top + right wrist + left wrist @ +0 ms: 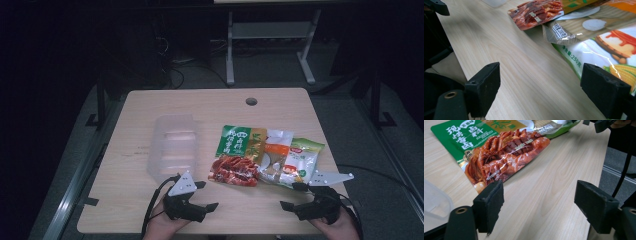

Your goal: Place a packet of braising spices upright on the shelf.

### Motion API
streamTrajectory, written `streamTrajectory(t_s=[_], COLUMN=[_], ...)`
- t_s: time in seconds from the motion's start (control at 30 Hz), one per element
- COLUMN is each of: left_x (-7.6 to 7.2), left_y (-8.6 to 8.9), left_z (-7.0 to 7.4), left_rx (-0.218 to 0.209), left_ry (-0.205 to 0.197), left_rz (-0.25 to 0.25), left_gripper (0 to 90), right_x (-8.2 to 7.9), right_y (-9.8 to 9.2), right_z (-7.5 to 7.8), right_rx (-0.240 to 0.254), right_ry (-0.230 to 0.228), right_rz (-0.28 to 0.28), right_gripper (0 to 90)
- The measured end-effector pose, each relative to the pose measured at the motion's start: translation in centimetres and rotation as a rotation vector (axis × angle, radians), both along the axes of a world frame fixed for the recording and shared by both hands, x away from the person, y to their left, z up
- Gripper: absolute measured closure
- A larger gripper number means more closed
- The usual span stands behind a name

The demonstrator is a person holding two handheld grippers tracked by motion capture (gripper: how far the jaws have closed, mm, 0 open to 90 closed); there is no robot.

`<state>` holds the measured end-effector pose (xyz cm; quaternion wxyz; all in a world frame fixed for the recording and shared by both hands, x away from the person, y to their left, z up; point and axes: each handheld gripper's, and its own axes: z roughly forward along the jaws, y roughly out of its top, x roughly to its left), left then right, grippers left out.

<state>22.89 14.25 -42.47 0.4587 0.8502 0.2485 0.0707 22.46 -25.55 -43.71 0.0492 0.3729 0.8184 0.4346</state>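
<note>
The green-and-red foil spice packet with white Chinese lettering (238, 157) lies flat near the middle of the light wooden surface (210, 107), its red lower end toward you; it is the item nearest your left gripper (207, 195). In the left gripper view the same packet (496, 152) lies ahead and left of the fingers (489, 206), clear of them. Your left gripper's fingers are released and spread wide, with bare wood between them. Just beside the spice packet, overlapping its right edge, lies a white-and-orange sachet (275, 155), and over that one's right side a green-and-white pouch with a corn picture (302, 162). Your right gripper (291, 196) hovers at the near right edge of the surface, close to the corn pouch (599, 57), fingers (485, 90) likewise released, nothing gripped; whether the far finger touches the pouch cannot be told. To the left of the spice packet stands a clear, translucent plastic container (172, 147), just beyond your left gripper.
</note>
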Motion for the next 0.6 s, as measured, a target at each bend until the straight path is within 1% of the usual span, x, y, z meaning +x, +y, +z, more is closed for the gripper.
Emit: streamTrajectory(t_s=[0.1,0.17,0.23,0.27,0.3,0.33,0.4,0.43,0.5,0.53,0.6], left_x=[0.1,0.3,0.4,0.5,0.6,0.8,1.1,1.4,1.6,1.9,2.4], left_y=[-0.2,-0.4,-0.5,-0.5,-0.6,-0.7,-0.9,-1.2,-1.2,-1.3,-1.6], left_z=[0.2,0.4,0.5,0.6,0.6,0.6,0.8,1.0,1.0,1.1,1.4], left_rx=[-0.002,0.0,-0.001,-0.008,-0.012,-0.015,-0.001,0.009,0.004,-0.002,-0.005], left_ry=[-0.006,-0.006,-0.008,-0.009,-0.005,0.001,-0.005,-0.003,0.002,0.001,0.008], left_rz=[-0.004,-0.006,-0.008,-0.006,-0.004,-0.004,-0.011,-0.008,-0.008,-0.011,-0.011], left_gripper=[24.6,26.0,26.2,26.8,27.3,28.7,29.6,32.0,35.0,35.0,37.6], right_x=[0.2,0.4,0.5,0.6,0.8,1.2,1.4,1.8,2.2,2.2,2.8], right_y=[0.2,0.2,0.2,0.2,0.3,0.4,0.6,0.9,1.1,1.1,1.4], right_z=[0.0,0.3,0.4,0.6,0.7,1.0,1.2,1.7,2.2,2.2,2.9], right_rx=[-0.002,-0.016,-0.013,-0.01,-0.01,-0.011,-0.009,-0.013,-0.018,-0.018,-0.015], right_ry=[0.01,0.003,-0.005,0.003,-0.001,0.004,0.005,0.007,0.006,0.006,0.0], right_rz=[0.003,0.018,0.019,0.019,0.023,0.028,0.028,0.034,0.037,0.037,0.052], right_gripper=[15.2,15.1,15.1,15.1,15.1,15.1,15.1,15.1,15.2,15.2,15.2])
